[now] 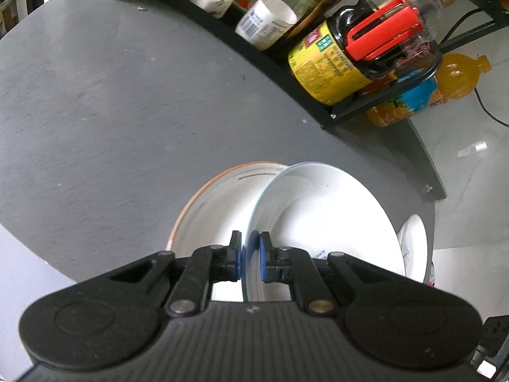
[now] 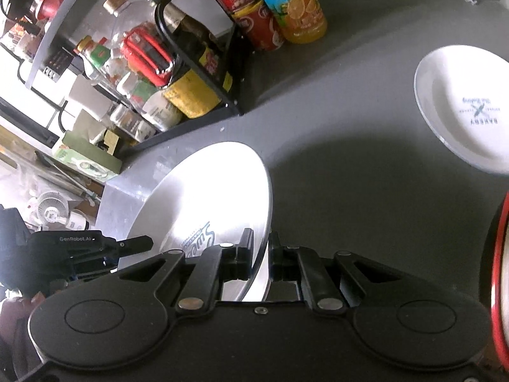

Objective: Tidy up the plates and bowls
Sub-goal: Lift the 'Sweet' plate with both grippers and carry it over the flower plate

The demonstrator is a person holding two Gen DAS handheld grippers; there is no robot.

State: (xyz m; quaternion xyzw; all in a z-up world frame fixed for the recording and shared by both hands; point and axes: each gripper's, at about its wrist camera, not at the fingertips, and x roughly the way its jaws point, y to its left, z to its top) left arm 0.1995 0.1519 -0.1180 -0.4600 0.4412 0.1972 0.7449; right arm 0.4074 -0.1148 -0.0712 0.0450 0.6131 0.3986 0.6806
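Black ribbed gripper bodies, silver pivot screws, blue-padded fingers (image 1: 236,256), "GenRobot.AI" lettering.

A dark grey table (image 2: 350,165) carries a white plate (image 2: 464,108) with printed lettering lying flat at the right, well apart from a black wire rack (image 2: 203,63) of bottles and jars along its back edge, an orange juice bottle (image 2: 296,3) just beside the rack

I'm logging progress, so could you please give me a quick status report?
Left claw shut on blue-rimmed plate, above orange-rimmed bowl. Right claw shut on white plate. Second plate on table; path unobstructed.
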